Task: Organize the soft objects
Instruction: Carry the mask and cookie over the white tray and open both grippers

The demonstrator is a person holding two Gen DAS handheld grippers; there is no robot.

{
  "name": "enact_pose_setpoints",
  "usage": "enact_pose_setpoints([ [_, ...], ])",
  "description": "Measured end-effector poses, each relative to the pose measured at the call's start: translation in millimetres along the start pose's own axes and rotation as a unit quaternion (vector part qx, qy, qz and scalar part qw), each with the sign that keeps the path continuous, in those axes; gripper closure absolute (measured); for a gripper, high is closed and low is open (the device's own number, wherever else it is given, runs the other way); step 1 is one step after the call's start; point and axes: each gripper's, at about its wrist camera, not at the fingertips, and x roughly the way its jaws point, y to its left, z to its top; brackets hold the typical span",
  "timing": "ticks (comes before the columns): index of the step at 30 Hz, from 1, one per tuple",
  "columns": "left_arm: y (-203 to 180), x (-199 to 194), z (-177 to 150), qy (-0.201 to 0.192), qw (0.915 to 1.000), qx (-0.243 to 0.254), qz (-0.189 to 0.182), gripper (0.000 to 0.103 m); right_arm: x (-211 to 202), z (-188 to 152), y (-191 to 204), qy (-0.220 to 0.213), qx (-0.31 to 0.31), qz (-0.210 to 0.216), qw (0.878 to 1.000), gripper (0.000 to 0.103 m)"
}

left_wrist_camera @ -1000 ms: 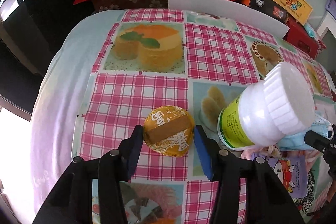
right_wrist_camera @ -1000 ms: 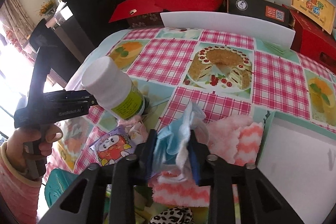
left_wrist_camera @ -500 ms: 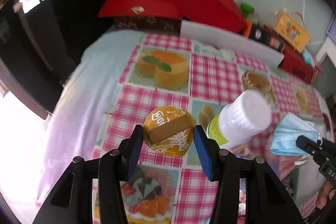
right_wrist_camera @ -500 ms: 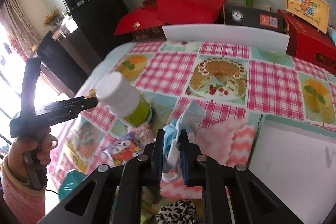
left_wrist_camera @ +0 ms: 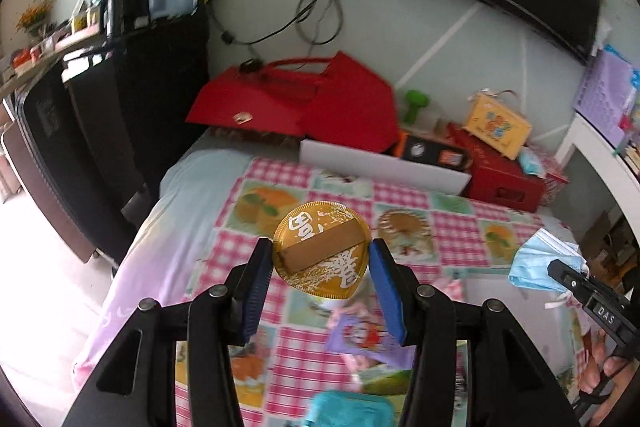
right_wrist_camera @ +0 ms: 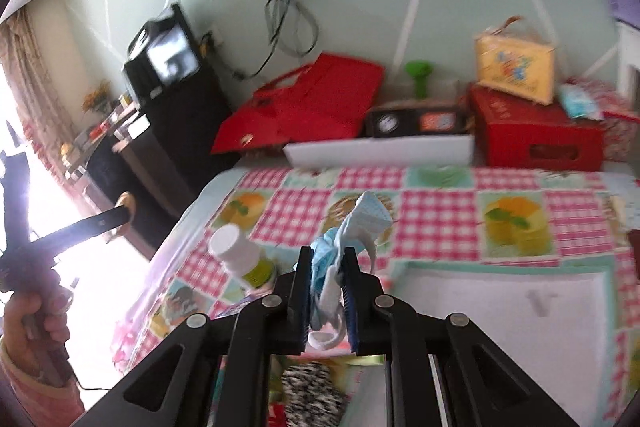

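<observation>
My left gripper (left_wrist_camera: 320,259) is shut on a round gold foil coin with white characters (left_wrist_camera: 320,247) and holds it high above the table. My right gripper (right_wrist_camera: 327,269) is shut on a crumpled blue face mask (right_wrist_camera: 352,227), lifted above the checked tablecloth (right_wrist_camera: 432,207). The mask also shows in the left wrist view (left_wrist_camera: 540,263) at the right, at the tip of the right gripper. A black-and-white spotted soft thing (right_wrist_camera: 308,387) lies below my right gripper.
A white-capped bottle with a green label (right_wrist_camera: 240,255) leans on the table. A purple cartoon packet (left_wrist_camera: 360,339) and a teal container (left_wrist_camera: 348,407) lie near the front. A white tray (right_wrist_camera: 500,307) sits right. Red boxes (left_wrist_camera: 304,107) and a white board (left_wrist_camera: 380,167) stand behind.
Both grippers have risen well above the table. The left one still holds the gold coin, and the right one has closed tighter on the mask and lifted it.
</observation>
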Motion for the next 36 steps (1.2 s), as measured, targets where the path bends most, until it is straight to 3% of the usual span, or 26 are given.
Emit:
enact_pose_setpoints([
  [9, -83, -11, -8, 0.005, 0.998, 0.038, -0.051, 0.052, -66, -12, -81, -0.045, 0.082, -0.068, 0.993, 0.088],
  [18, -168, 9, -19, 0.032, 0.9924, 0.079, -0.089, 0.052, -91, -30, -147, -0.06, 0.14, -0.142, 0.978, 0.088],
  [27, -223, 42, -34, 0.061, 0.9882, 0.094, -0.105, 0.052, -87, -43, -179, -0.055, 0.177, -0.15, 0.971, 0.088],
  [36, -249, 78, -55, 0.091, 0.9865, 0.098, -0.094, 0.052, -75, -51, -208, -0.049, 0.216, -0.143, 0.965, 0.088],
])
